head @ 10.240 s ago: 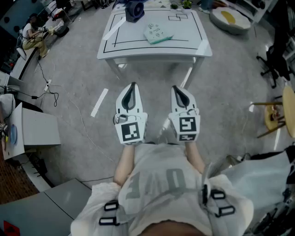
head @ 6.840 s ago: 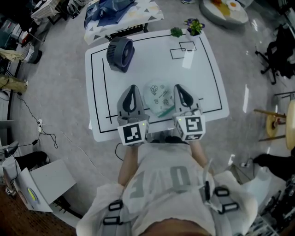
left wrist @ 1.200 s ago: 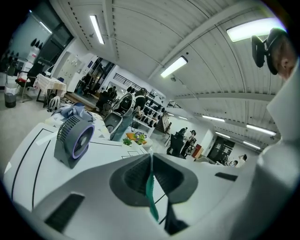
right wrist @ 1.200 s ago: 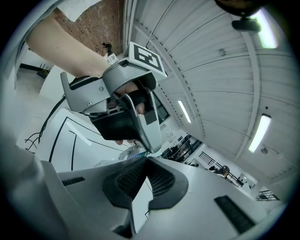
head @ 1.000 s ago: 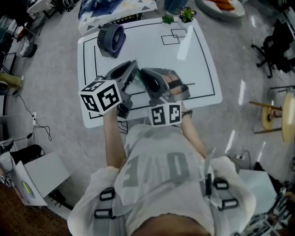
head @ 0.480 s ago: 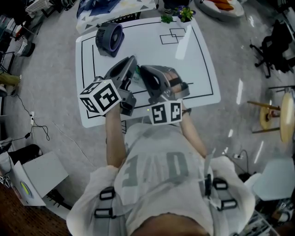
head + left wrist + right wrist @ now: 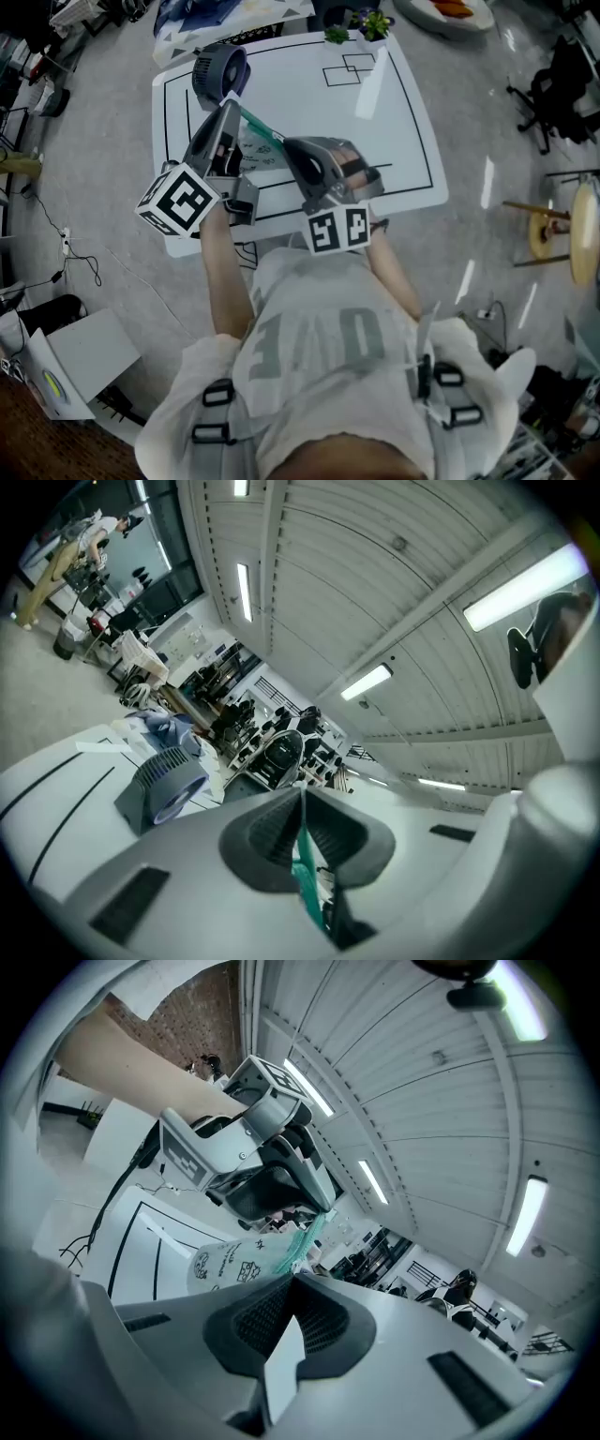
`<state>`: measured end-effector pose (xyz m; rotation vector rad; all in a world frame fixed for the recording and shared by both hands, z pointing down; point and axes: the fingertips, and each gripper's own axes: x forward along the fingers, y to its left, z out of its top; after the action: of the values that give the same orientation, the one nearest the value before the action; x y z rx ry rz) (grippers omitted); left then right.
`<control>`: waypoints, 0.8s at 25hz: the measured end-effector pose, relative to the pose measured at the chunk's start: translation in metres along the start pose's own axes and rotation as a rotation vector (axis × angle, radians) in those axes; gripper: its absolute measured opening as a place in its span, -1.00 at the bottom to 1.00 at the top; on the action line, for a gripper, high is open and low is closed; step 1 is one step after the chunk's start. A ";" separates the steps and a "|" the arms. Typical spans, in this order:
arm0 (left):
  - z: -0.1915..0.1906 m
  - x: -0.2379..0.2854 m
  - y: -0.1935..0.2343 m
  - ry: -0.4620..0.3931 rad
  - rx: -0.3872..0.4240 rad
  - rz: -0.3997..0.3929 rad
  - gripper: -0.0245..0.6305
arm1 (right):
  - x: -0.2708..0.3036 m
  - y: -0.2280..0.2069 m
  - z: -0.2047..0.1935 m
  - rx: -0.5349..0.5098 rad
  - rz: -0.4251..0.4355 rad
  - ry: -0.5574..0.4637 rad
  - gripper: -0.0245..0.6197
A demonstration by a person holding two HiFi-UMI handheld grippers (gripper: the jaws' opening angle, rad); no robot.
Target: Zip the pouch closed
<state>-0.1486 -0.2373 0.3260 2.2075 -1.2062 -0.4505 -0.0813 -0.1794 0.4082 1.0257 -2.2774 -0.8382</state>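
A white pouch with small drawings and a teal zip edge hangs over the white table, stretched between both grippers. My left gripper points toward the fan and is shut on the teal zip part, which runs down between its pads. My right gripper is shut on the pouch's other end, and a white tab of it shows between its jaws. In the right gripper view the pouch leads up to the left gripper.
A dark round fan stands at the table's far left corner, close to the left gripper's tip; it also shows as the fan in the left gripper view. Small plants sit at the far edge. Black lines mark the tabletop.
My left gripper has swung up and away toward the fan, drawing the teal zip edge out taut from the right gripper. The right gripper has stayed put.
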 end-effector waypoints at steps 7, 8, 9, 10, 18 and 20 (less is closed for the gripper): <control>0.034 -0.024 0.002 -0.114 0.075 0.061 -0.87 | -0.005 0.010 -0.011 -0.002 0.016 0.035 -0.90; 0.039 -0.028 0.003 -0.131 0.078 0.068 -0.87 | -0.006 0.011 -0.015 -0.002 0.017 0.045 -0.90; 0.044 -0.032 0.004 -0.145 0.078 0.076 -0.87 | -0.007 0.012 -0.019 -0.002 0.018 0.055 -0.90; 0.047 -0.035 0.005 -0.151 0.077 0.086 -0.87 | -0.008 0.012 -0.023 0.002 0.017 0.062 -0.90; 0.039 -0.035 0.002 -0.135 0.103 0.096 -0.87 | -0.015 0.008 -0.032 0.024 -0.002 0.080 -0.90; 0.037 -0.034 0.002 -0.128 0.099 0.099 -0.87 | -0.016 0.007 -0.035 0.023 -0.001 0.089 -0.90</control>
<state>-0.1876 -0.2216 0.2994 2.2171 -1.4270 -0.5083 -0.0525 -0.1745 0.4342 1.0530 -2.2168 -0.7528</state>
